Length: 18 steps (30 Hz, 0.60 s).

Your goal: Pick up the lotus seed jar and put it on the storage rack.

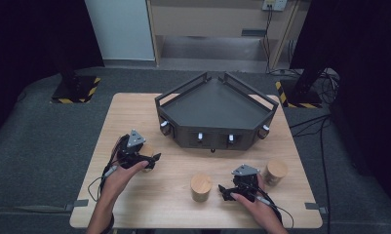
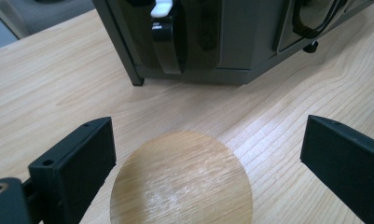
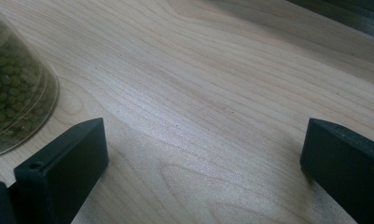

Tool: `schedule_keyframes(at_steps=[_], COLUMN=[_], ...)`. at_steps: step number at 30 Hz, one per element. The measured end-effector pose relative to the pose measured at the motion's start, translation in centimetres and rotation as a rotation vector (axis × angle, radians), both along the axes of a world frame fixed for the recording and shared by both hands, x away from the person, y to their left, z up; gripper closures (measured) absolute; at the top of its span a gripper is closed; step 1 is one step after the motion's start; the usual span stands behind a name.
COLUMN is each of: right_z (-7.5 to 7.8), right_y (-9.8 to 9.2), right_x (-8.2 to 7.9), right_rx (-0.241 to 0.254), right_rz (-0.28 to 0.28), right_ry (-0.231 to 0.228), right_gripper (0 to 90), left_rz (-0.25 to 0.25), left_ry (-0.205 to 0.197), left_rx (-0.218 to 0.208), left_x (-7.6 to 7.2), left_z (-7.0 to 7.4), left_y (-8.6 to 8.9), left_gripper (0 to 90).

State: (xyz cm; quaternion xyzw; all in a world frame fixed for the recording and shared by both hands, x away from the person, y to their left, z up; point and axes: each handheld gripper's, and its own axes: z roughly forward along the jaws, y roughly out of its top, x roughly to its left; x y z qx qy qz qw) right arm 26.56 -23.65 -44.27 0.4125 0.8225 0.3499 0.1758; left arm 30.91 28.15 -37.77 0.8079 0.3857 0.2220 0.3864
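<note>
**Wooden-lidded jar sits between our left gripper's spread jaws**

Jar with the round wooden lid (image 2: 181, 179) lies right under our left gripper (image 2: 208, 154), and in the left gripper view we look down on the lid's pale grain. It sits low and centred between the two black jaws. The jaws stand wide apart: one comes close to the lid's edge on one side, while the other stays clear of it with bare table between. We cannot tell whether the nearer jaw touches the jar. Beyond the jaw tips, farther along the gripper's line of sight, stands the dark angular tray (image 2: 212, 42) with a black latch and white tab on its front wall.

From the high view we see the left gripper (image 1: 151, 158) held in our left hand (image 1: 122, 175), with the jar mostly hidden beneath it and the tray (image 1: 215, 105) just ahead.

Our right gripper (image 1: 224, 192) rests low in our right hand (image 1: 254, 204) on the wooden table (image 1: 134, 112). A second wooden-lidded jar (image 1: 201, 187) stands just beside its jaw tips, and a third jar (image 1: 274, 171) stands close behind the gripper's body on the other side. In the right gripper view its jaws (image 3: 203, 154) are spread wide with bare table between them, pinching nothing. Off to the outside of one jaw we see the clear wall of a jar filled with green beans (image 3: 14, 88), near that jaw but apart from it.
</note>
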Motion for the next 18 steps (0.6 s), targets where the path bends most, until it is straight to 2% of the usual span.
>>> schedule_keyframes(at_steps=[18], right_z=[0.0], right_y=[0.0], right_x=[0.0], right_rx=[0.0], right_rz=[0.001], right_ry=[0.001], right_gripper=[1.0], left_rz=[0.033], left_ry=[0.028], left_rx=[0.009], left_x=[0.2], left_z=[-1.9], left_y=[0.5], left_gripper=[2.5])
